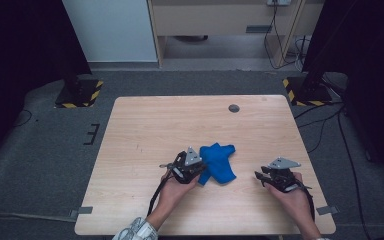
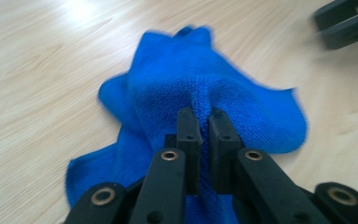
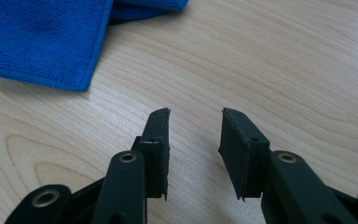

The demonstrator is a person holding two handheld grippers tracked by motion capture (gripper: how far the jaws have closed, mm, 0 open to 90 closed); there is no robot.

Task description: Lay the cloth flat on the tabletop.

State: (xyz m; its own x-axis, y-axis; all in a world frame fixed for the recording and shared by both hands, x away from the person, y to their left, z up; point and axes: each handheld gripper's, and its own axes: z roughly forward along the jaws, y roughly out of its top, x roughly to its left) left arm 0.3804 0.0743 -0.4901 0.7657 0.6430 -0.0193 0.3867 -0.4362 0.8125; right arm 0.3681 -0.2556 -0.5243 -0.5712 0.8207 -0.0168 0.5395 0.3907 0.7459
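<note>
Two tools work over a pale wooden counter [image 1: 145, 130], one in each of the person's hands. The left tool [image 2: 204, 122] has its jaws pinched tight on a fold of the blue cloth [image 2: 191, 84], which bunches up into a ridge between the pads and spreads out crumpled on the wood beyond them. In the high view the left tool [image 1: 194, 165] sits at the cloth's [image 1: 219, 162] left edge, and the cloth lies a little right of the counter's middle, toward the near side. The right tool [image 3: 196, 126] hovers low over bare wood with its jaws partly apart and nothing between them; a flat corner of the cloth [image 3: 42, 42] lies near, up and to their left, not touching. From above, the right tool [image 1: 262, 176] is apart from the cloth, off to its right. A small dark round disc [image 1: 234, 108] sits near the far edge.
</note>
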